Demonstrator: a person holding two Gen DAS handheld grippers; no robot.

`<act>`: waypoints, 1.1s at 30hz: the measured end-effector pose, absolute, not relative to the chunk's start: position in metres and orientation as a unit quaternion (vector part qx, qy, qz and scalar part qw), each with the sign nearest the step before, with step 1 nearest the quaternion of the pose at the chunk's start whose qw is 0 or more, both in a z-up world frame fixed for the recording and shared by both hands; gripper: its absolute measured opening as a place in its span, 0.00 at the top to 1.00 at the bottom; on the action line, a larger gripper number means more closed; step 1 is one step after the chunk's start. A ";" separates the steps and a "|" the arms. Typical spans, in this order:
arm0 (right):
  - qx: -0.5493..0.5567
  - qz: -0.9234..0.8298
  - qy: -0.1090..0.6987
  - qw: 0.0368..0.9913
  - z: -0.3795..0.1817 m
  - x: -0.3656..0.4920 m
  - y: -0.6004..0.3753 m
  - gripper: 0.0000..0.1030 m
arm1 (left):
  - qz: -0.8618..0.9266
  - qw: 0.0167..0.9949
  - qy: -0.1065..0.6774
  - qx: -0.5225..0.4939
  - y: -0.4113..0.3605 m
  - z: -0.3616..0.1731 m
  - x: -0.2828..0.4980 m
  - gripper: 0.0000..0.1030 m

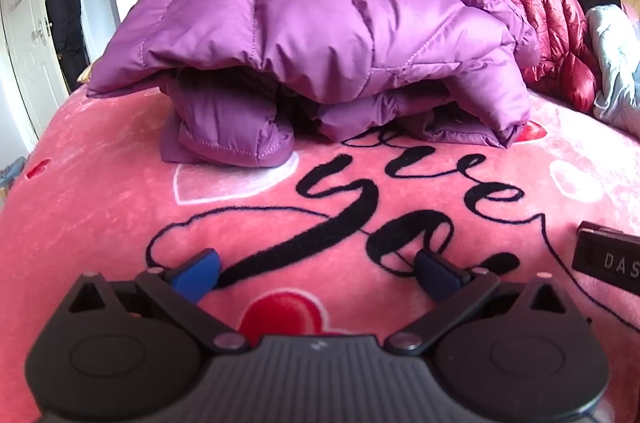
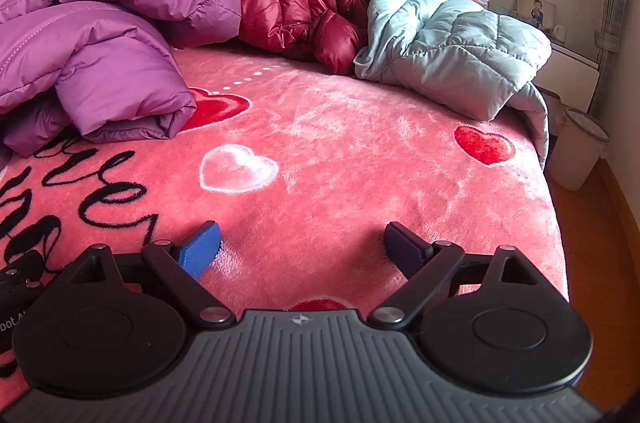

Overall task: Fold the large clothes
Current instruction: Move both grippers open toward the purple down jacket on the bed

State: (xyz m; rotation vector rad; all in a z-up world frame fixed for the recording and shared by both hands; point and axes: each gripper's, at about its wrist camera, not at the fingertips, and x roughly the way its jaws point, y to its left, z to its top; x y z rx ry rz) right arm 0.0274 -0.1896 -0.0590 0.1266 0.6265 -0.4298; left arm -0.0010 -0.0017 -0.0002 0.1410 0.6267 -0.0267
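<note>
Black ribbed left gripper (image 1: pixel 318 273), blue-padded jaws, silver pivot screws.

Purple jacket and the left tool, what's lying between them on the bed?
Nothing but bare pink blanket with black lettering, seen in the left wrist view, separates the purple jacket from the open left tool.

This is a bedroom in a home. A bed with a fluffy pink heart-print blanket (image 2: pixel 360 127), a white panelled door (image 1: pixel 28 55) and a white bedside cabinet (image 2: pixel 568 75) show it.
</note>
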 end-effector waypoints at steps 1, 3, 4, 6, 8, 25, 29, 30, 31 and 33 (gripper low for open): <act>0.062 -0.209 0.307 0.926 -0.059 0.027 -0.190 0.00 | -0.011 0.948 0.308 0.073 -0.002 0.000 -0.001 0.00; 0.063 -0.208 0.307 0.927 -0.059 0.027 -0.189 0.00 | -0.010 0.947 0.312 0.074 0.000 0.000 -0.001 0.00; 0.064 -0.206 0.307 0.927 -0.058 0.026 -0.190 0.00 | -0.011 0.947 0.315 0.071 0.003 0.000 -0.001 0.00; 0.069 -0.201 0.307 0.928 -0.057 0.023 -0.190 0.00 | -0.031 0.951 0.302 0.061 0.009 -0.002 -0.015 0.00; 0.076 -0.193 0.308 0.929 -0.056 0.018 -0.191 0.00 | -0.048 0.950 0.304 0.046 0.021 -0.002 -0.027 0.00; 0.061 -0.176 0.298 0.936 0.003 -0.089 -0.161 0.00 | -0.040 0.954 0.291 0.061 0.096 0.088 -0.104 0.01; 0.042 -0.150 0.272 0.950 0.039 -0.109 -0.144 0.00 | -0.025 0.963 0.261 0.068 0.112 0.120 -0.125 0.01; 0.036 -0.144 0.264 0.953 0.048 -0.114 -0.138 0.00 | -0.023 0.964 0.255 0.068 0.116 0.127 -0.130 0.00; 0.029 -0.138 0.255 0.957 0.057 -0.120 -0.133 0.00 | -0.020 0.966 0.248 0.067 0.121 0.134 -0.135 0.00; 0.015 -0.127 0.239 0.962 0.077 -0.131 -0.123 0.00 | -0.013 0.969 0.238 0.066 0.128 0.147 -0.143 0.01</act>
